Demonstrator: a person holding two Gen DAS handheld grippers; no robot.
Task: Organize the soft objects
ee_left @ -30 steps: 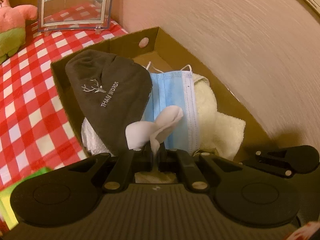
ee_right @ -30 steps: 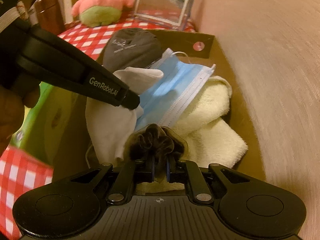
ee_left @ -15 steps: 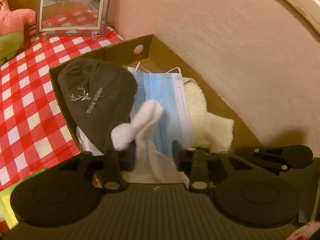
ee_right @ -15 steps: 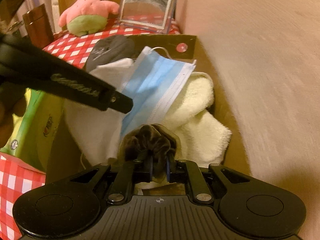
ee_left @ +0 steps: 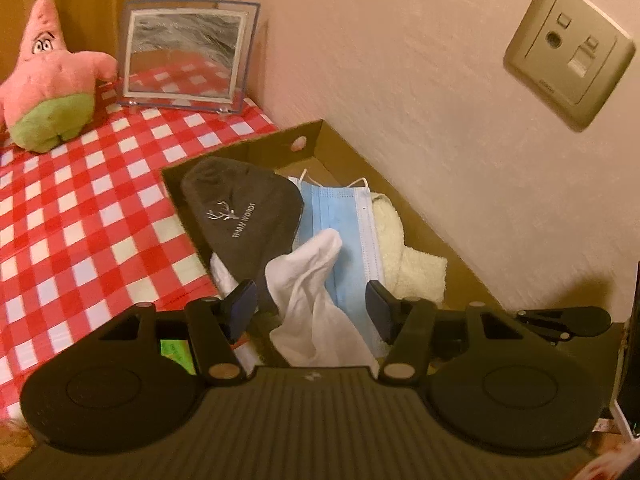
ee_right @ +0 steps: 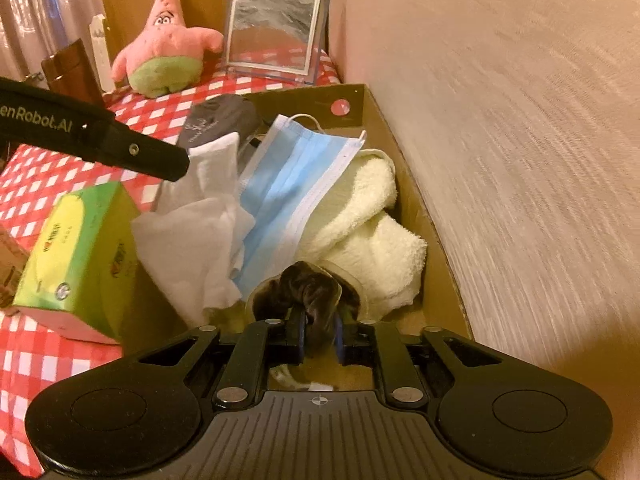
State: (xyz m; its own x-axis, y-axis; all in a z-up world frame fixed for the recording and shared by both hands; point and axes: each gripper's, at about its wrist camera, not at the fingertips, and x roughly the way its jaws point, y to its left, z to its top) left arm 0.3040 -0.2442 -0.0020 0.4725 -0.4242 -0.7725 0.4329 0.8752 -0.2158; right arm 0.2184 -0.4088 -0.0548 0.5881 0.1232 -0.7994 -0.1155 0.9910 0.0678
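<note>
A cardboard box (ee_left: 316,136) (ee_right: 408,184) against the wall holds a dark beanie (ee_left: 240,208) (ee_right: 218,120), a blue face mask (ee_left: 340,232) (ee_right: 296,176), a cream towel (ee_left: 404,256) (ee_right: 372,224) and a white sock (ee_left: 312,292) (ee_right: 200,216). My left gripper (ee_left: 312,306) is open, with the sock lying loose between its fingers over the box's near end. My right gripper (ee_right: 319,334) is shut on a dark brown scrunchie (ee_right: 312,290), held just above the towel at the box's near end.
A red checked cloth (ee_left: 80,216) covers the table left of the box. A pink starfish plush (ee_left: 48,80) (ee_right: 164,44) and a framed picture (ee_left: 188,60) (ee_right: 276,32) stand at the back. A green tissue box (ee_right: 80,248) sits by the box. A wall socket (ee_left: 568,64) is on the right.
My left gripper has opened and let go of the white sock, which now lies in the box, and has pulled back and up. My right gripper still holds the scrunchie.
</note>
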